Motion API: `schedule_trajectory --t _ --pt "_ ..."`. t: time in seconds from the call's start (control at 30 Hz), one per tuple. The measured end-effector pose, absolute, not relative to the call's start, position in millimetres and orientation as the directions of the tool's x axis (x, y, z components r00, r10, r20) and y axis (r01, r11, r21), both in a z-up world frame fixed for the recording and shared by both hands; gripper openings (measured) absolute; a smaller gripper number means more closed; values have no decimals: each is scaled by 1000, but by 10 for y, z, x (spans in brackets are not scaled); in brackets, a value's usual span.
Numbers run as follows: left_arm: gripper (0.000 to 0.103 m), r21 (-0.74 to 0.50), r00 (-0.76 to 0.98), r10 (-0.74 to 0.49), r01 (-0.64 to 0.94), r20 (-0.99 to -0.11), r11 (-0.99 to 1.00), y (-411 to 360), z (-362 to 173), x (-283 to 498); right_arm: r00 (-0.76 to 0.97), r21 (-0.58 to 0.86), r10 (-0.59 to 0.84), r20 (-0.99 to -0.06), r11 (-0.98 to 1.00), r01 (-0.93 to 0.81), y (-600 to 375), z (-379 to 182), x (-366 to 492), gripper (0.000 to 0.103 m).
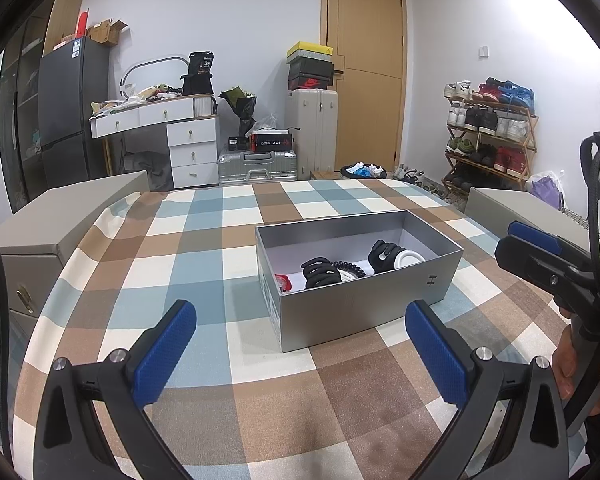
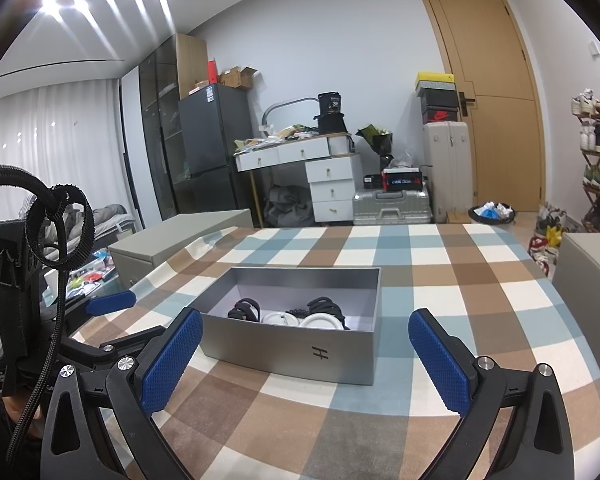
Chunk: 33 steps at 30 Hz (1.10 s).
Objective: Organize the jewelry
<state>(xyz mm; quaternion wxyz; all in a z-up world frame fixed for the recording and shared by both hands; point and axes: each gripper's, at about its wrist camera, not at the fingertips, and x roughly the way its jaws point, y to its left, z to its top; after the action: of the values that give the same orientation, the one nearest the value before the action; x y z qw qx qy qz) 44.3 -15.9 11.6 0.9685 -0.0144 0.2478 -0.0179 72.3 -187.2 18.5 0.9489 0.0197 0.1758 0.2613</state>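
1. Left wrist view: the left gripper (image 1: 300, 354) hangs over the checked tablecloth (image 1: 204, 240) with its blue pads spread wide and nothing between them. The grey box (image 1: 364, 304) sits just beyond the fingertips and a little toward the right pad, its near corner pointing back at the claw. Inside it lie black hair claws (image 1: 322, 272), a black coiled tie (image 1: 350, 269) and a white ring-shaped piece (image 1: 410, 258); something red (image 1: 283, 282) shows at the box's near left corner.

2. Same view, room to move: bare cloth runs in front of the box and to its left. A grey cabinet (image 1: 40, 232) stands at the table's left edge, well apart from the box. The right gripper (image 1: 532, 240) enters to the right of the box, held by a hand (image 1: 580, 368); from here I cannot tell how far it is spread.

3. Right wrist view: the right gripper (image 2: 306, 356) is also wide and empty. The box (image 2: 296, 352) lies straight ahead between the two pads, long side facing the claw, an "H" mark on that wall. The black and white pieces sit on its floor.

4. Same view, room to move: open cloth lies beyond and to the right of the box; the left gripper's blue pad (image 2: 112, 303) shows to its left.
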Motion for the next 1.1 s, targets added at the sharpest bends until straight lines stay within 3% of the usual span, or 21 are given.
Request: schedule_trajectory --t 1.1 --pt "102 -33 882 -39 27 -470 999 -162 127 444 801 128 503 -324 862 -490 -1865 184 722 103"
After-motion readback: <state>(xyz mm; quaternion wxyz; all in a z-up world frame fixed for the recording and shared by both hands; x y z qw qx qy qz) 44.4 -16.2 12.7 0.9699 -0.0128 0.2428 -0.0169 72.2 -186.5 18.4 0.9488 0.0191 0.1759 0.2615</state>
